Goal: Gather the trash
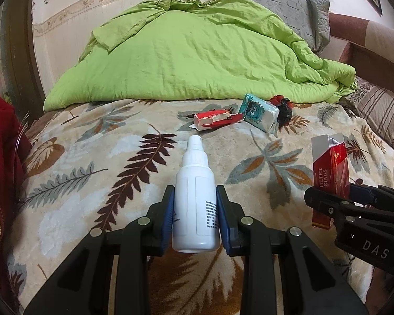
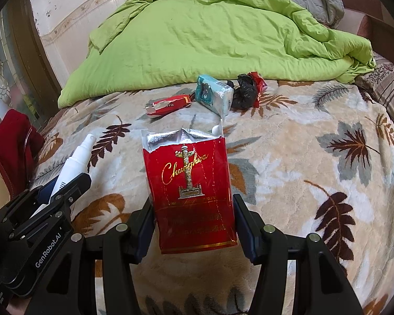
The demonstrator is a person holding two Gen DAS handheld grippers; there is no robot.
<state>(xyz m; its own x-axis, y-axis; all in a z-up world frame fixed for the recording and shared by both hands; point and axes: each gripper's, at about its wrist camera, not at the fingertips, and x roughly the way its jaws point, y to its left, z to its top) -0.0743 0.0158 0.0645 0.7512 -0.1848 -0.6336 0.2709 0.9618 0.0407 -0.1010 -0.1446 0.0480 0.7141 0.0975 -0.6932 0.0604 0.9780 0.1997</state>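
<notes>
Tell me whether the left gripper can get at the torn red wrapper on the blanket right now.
Probably not yet: the left gripper is shut on the white bottle. The torn red wrapper lies ahead on open blanket, nothing blocking it.

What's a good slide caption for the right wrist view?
Right gripper holding a torn red cigarette pack above a leaf-patterned blanket.

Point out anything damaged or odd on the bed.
The red cigarette pack in the right gripper has its foil top ripped open. A flattened red-and-white carton lies torn beside the teal tissue pack and a crumpled black bag.
</notes>
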